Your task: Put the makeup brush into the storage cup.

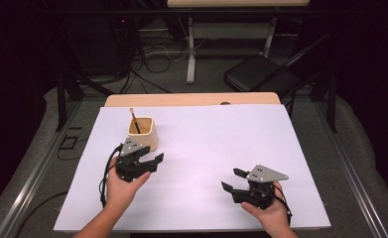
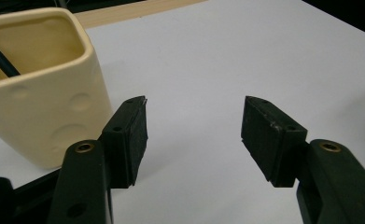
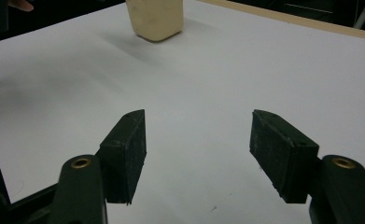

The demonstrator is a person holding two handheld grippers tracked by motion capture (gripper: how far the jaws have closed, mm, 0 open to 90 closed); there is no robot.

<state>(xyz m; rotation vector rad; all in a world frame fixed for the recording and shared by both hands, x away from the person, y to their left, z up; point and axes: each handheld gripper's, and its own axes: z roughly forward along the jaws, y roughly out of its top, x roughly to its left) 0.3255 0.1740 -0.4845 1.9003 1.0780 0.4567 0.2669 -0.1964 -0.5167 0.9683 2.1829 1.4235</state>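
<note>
You are looking at a cream square cup (image 1: pixel 143 133) standing upright on the desk's (image 1: pixel 206 163) white sheet, a dark brush (image 1: pixel 134 120) leaning inside.

My left hand (image 1: pixel 118 186) carries its black two-jaw gripper (image 1: pixel 152 161) low, jaws spread wide with nothing between the pads (image 2: pixel 129 140). My right hand (image 1: pixel 271 210) holds the other black gripper (image 1: pixel 233 179) likewise agape (pads bare), angled toward centre.

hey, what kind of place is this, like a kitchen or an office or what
Probably a lab or recording workspace, not a home room. A white sheet covers a wooden table set inside a dark metal frame, loose cables trail across the carpeted floor behind it, and a folding chair stands there.
</note>
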